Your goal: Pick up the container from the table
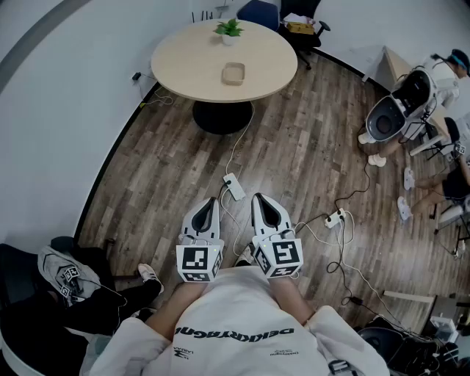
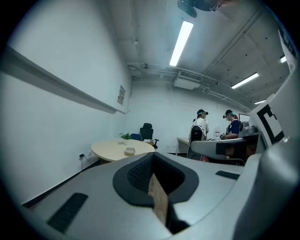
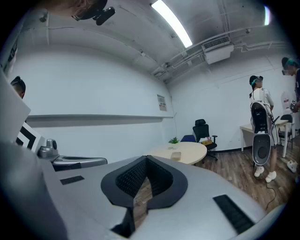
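Observation:
The container (image 1: 233,73) is a small, shallow beige tray lying near the middle of a round beige table (image 1: 191,59), far ahead of me. It is also small and distant in the left gripper view (image 2: 130,151) and the right gripper view (image 3: 176,155). My left gripper (image 1: 209,203) and right gripper (image 1: 263,200) are held side by side close to my body, above the wooden floor, pointing toward the table. Both have their jaws together with nothing between them, as the left gripper (image 2: 152,158) and right gripper (image 3: 146,160) show in their own views.
A small potted plant (image 1: 230,29) stands at the table's far edge, with office chairs (image 1: 301,22) behind it. A power strip (image 1: 234,186) and cables (image 1: 334,219) lie on the floor between me and the table. People (image 1: 422,95) stand at the right; a wall curves along the left.

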A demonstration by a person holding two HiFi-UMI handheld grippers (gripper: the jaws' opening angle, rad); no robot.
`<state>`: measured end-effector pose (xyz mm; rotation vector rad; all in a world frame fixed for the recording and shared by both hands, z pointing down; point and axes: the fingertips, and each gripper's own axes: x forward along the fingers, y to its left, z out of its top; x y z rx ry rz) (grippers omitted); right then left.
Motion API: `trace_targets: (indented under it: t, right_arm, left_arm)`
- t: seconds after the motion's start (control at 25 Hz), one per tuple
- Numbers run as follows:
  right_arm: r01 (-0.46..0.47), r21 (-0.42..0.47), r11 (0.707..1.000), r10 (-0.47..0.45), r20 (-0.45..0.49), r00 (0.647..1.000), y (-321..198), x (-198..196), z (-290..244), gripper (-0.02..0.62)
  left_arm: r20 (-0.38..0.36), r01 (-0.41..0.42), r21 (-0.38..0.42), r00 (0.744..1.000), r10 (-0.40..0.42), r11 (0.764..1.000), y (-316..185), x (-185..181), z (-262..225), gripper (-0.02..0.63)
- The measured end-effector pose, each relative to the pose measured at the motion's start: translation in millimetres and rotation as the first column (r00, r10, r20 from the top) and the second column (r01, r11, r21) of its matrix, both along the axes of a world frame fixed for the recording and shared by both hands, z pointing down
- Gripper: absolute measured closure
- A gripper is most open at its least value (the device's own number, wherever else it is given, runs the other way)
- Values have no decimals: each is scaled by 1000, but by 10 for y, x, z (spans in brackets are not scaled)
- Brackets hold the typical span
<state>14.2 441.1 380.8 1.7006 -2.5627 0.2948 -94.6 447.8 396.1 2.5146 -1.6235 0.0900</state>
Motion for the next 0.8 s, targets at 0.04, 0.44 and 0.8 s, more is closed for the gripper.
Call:
trace_targets:
  t: [0.04, 0.44, 0.8]
  right_arm:
    - [4, 1, 1000, -4, -1, 1000, -32, 27, -13, 561]
    - [31, -11, 999, -30, 47, 998, -292, 311, 14, 561]
    - [48, -18, 999, -47, 67, 997, -635, 792, 89, 561]
  left_arm:
    - [1, 3, 1, 1000, -3, 1000, -31, 29, -10, 591]
    - [17, 38, -15, 999, -38, 999, -256, 248, 56, 591]
    - [33, 63, -26, 998, -62, 998, -579, 719, 148, 591]
